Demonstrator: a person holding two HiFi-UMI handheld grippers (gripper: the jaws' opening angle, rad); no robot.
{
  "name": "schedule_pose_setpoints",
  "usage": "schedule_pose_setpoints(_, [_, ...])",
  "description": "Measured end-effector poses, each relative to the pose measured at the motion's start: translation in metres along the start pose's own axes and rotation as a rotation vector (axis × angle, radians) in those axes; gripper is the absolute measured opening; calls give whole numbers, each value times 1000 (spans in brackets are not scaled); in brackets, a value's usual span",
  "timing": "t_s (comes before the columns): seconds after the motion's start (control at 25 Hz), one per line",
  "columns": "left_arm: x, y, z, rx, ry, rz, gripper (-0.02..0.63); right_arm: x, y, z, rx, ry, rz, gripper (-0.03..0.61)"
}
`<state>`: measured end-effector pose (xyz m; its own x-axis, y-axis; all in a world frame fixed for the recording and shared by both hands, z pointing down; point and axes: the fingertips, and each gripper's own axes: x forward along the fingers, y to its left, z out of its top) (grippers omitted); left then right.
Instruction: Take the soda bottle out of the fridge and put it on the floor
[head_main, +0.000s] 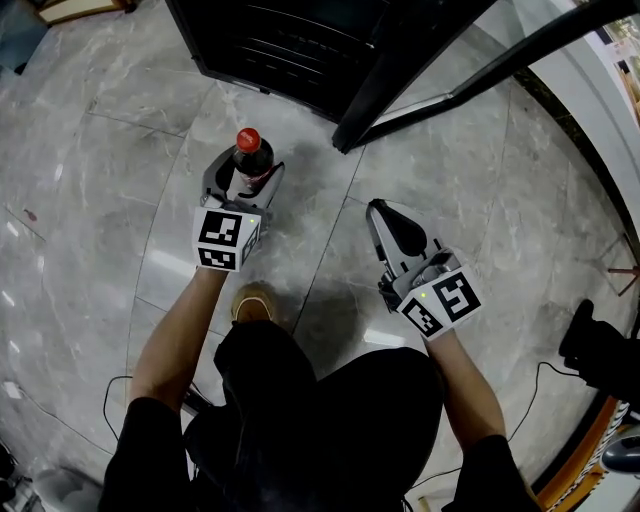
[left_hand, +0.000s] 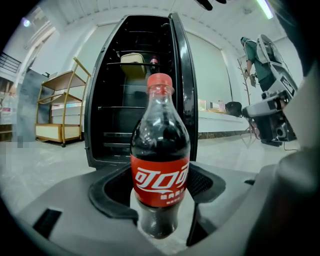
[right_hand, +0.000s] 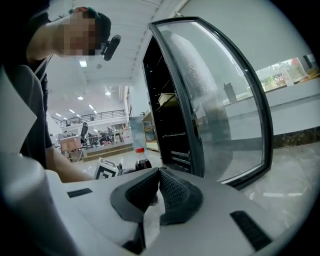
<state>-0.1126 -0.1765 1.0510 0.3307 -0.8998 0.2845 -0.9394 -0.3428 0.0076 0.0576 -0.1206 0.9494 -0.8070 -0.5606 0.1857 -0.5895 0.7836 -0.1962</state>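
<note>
The left tongs (left_hand: 160, 185) are clenched on the soda bottle (left_hand: 160, 165). Their dark pads appear to press the clear lower body just under the red label, one on each side. The bottle stands between those jaws, out of the fridge (left_hand: 125, 100), which gapes open well beyond the left tongs' tips. The right tongs (right_hand: 159, 187) are closed on nothing, their ribbed pads meeting, and they hang off to the side of the left pair, nearer the open glass door (right_hand: 220, 100).

The bottle's long axis runs vertical: red cap up, base down toward the grey floor (head_main: 100, 180). Its label faces back along the left tongs. No view settles whether the base already touches the tiles.

The step in hand looks like the set-down, and the task seems close to done. To do it well, the person should lower the left tongs straight along the bottle's axis until the base sits flat. Only then should the jaws ease apart, evenly on both sides. The tongs can then back out toward the person without brushing the label. A low grip on a tall, narrow bottle leaves it top-heavy, so a sideways pull on release could tip it.
</note>
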Motion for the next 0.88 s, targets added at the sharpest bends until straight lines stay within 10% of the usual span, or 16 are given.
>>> schedule_pose_setpoints(0.88, [-4,-7,-15,3,-26,15,311,-7,-10,0,24,-5,-63,24])
